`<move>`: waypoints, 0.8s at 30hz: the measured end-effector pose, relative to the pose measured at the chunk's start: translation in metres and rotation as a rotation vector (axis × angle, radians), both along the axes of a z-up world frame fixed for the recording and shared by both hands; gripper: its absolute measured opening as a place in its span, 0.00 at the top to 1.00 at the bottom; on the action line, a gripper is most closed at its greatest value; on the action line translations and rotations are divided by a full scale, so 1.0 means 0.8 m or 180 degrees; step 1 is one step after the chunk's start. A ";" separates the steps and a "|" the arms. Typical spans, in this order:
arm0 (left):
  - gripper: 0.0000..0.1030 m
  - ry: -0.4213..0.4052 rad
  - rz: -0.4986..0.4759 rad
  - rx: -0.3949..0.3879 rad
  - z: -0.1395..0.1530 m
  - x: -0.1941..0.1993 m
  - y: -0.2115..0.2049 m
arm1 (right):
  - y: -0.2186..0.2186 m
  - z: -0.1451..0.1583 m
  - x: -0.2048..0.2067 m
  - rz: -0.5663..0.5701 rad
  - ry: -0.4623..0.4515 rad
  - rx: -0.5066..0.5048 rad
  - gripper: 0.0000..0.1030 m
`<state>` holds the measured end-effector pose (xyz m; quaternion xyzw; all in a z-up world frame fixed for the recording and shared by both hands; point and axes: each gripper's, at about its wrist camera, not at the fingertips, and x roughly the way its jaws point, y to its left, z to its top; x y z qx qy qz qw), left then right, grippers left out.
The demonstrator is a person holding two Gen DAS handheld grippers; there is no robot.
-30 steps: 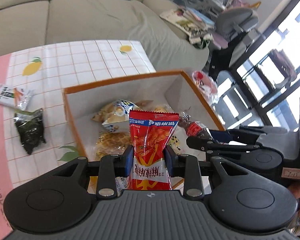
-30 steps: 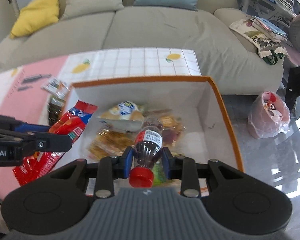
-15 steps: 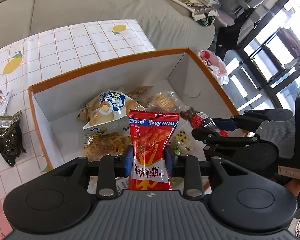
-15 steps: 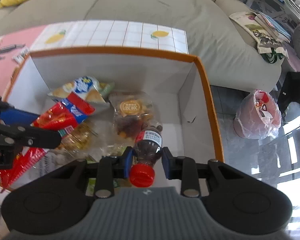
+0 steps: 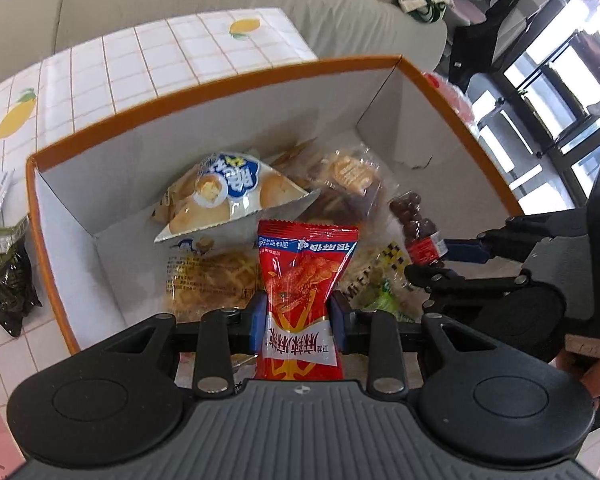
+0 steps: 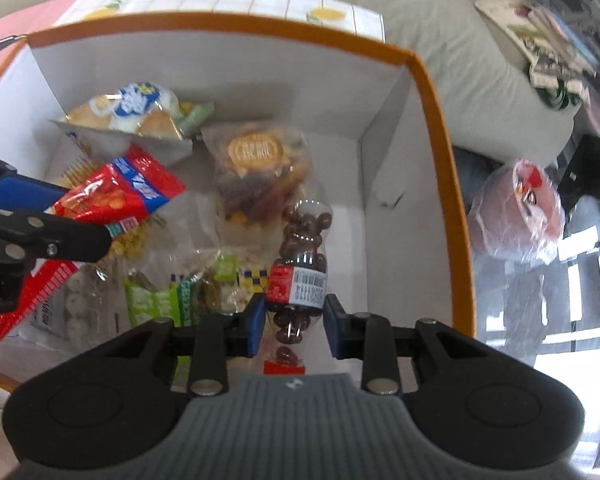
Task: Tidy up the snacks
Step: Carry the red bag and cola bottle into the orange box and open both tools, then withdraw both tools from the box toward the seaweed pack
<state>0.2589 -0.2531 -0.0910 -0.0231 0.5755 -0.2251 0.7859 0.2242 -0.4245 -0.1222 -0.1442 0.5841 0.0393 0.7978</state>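
Over the box: both grippers hang above the orange-rimmed box (image 6: 440, 128), each carrying a snack.
Left gripper (image 5: 298, 318): pinched on the red snack packet (image 5: 306, 280), which stands upright between the blue pads.
Right gripper (image 6: 294, 322): pads sit on either side of the small bottle of chocolate balls (image 6: 300, 264), cap toward the camera; whether they press it or have just eased off, I cannot tell.
Step in hand: dropping both snacks in, by my judgement.
Next move: lower toward bare floor at 3 o'clock, then part the pads.
In the way: the puffed bun bag (image 5: 228, 200) at 11 o'clock and the mixed nut pouch (image 6: 260, 172) at 12 crowd the middle.
Outside: a dark packet (image 5: 4, 280) lies on the tiled cloth at 9 o'clock, likely yet to be collected.
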 end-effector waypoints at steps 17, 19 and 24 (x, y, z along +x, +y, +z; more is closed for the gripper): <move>0.27 0.0053 -0.0056 0.0245 -0.003 -0.005 0.007 | 0.013 0.006 0.004 -0.0031 -0.0044 -0.0042 0.64; 0.25 0.0033 -0.0063 0.0237 0.002 -0.006 0.008 | 0.012 0.009 0.005 -0.0057 -0.0055 -0.0037 0.62; 0.24 0.0003 -0.0054 0.0182 0.017 -0.013 0.008 | 0.013 0.019 0.003 -0.0105 -0.0084 -0.0050 0.37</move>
